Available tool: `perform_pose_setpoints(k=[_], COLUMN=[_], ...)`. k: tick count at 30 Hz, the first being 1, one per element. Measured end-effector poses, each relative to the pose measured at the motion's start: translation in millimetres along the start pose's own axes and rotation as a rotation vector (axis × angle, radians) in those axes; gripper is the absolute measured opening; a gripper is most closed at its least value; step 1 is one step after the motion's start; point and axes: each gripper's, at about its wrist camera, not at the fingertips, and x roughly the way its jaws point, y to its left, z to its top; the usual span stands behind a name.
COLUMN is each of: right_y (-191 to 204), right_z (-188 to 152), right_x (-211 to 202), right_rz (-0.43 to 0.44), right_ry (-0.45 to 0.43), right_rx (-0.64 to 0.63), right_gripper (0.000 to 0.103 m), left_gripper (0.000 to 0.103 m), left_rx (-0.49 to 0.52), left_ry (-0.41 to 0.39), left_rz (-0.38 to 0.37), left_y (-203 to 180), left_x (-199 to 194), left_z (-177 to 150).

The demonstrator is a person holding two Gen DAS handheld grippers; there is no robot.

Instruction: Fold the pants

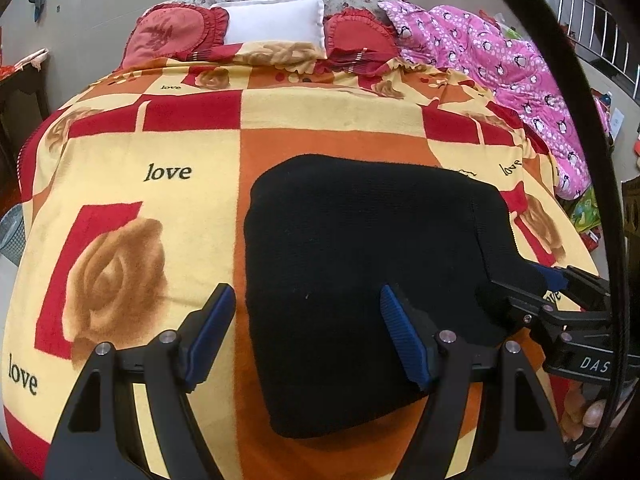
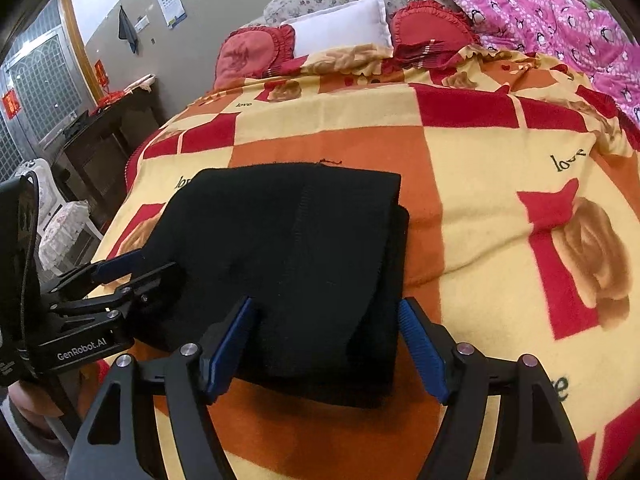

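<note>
Black knit pants folded into thick rectangle, layered edges right, on fuzzy rose-print blanket. Left hand-held gripper and right hand-held gripper both wide, gripping nothing.

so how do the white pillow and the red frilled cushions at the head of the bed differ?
The white pillow is plain, rectangular and smooth-edged; the red frilled cushions are rounded, with ruffled borders. The pillow has no pattern, while the left cushion carries a darker floral motif. The pillow sits in the middle, with one cushion on either side of it. All three rest at the head of the bed, behind the patterned blanket.
</note>
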Motion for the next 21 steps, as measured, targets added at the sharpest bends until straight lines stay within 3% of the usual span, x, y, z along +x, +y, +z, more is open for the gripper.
perform_pose_setpoints(k=[9,16,19,21], right_y=[-13.1,-31.1,-35.5,-33.0], right_z=[12.2,15.8,17.5,20.4], right_x=[-0.8,24.9,33.3,38.1], right_rz=[0.027,0.098,0.149,0.159], right_ry=[0.003,0.046,0.021,0.0], right_rx=[0.079,0.157,0.174,0.155], right_gripper=[0.084,0.089,0.09,0.09], left_gripper=[0.075,0.084,0.085,0.085], left_rx=[-0.057,-0.151,-0.146,-0.172], left_ry=[-0.002,0.018,0.06,0.086], left_rz=[-0.03,-0.114,-0.128,-0.184], left_y=[20.0,47.4,46.7,45.7], left_x=[-5.8,0.0,15.5,27.2], left_z=[13.4,16.8,15.7,15.6])
